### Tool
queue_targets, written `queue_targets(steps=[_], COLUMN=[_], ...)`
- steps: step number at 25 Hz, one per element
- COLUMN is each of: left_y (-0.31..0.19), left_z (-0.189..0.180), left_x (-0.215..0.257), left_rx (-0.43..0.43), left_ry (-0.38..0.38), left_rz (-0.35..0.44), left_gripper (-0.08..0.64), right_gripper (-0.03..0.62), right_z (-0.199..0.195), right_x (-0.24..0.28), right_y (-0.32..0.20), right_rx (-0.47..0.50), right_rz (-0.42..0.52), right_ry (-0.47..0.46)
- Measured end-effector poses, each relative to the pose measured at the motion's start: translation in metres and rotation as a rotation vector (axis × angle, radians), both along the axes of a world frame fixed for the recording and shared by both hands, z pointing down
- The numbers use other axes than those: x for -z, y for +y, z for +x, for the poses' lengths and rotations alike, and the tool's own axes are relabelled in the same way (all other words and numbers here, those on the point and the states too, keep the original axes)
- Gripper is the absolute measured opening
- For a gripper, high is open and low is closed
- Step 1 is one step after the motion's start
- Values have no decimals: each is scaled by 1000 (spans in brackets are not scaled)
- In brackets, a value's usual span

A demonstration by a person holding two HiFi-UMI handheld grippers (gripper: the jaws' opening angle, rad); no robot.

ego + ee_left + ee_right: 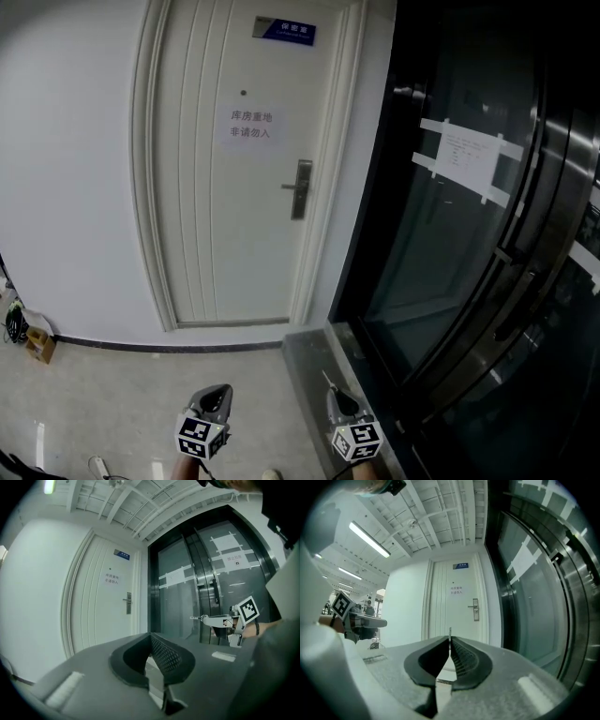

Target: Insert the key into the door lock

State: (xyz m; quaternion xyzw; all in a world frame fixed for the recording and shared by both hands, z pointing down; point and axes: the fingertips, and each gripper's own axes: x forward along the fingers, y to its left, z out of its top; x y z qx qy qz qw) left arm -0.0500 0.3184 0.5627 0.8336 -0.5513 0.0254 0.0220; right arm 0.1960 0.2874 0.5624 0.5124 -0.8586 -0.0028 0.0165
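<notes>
The right claw (450,640) is pressed together on the one key (450,631), whose thin blade sticks out ahead. The left claw (151,635) is closed on nothing. The single door lock (475,610), a plate with one lever handle (289,187), sits on the one white door (234,244), well apart from both claws. The approach will likely go best with the key carried level and straight at the lock, though its slot is too small to make out from here.

Speckled grey floor (122,394); a small cardboard box (39,345) (beside the wall (66,187)) sits on it.
</notes>
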Motion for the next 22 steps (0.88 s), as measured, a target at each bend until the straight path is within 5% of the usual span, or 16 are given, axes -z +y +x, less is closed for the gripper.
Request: queue_targets(steps=[22], left_y=[-207], left_z=[2], left_x=[11], left_rx=[38], left_ry=[-9], left_rz=[-8], left_gripper=[3], right_gripper=[9], right_z=[-5], right_x=[7], right_y=[-208], right_rx=[48], right_rz=[3], right_ry=[-15])
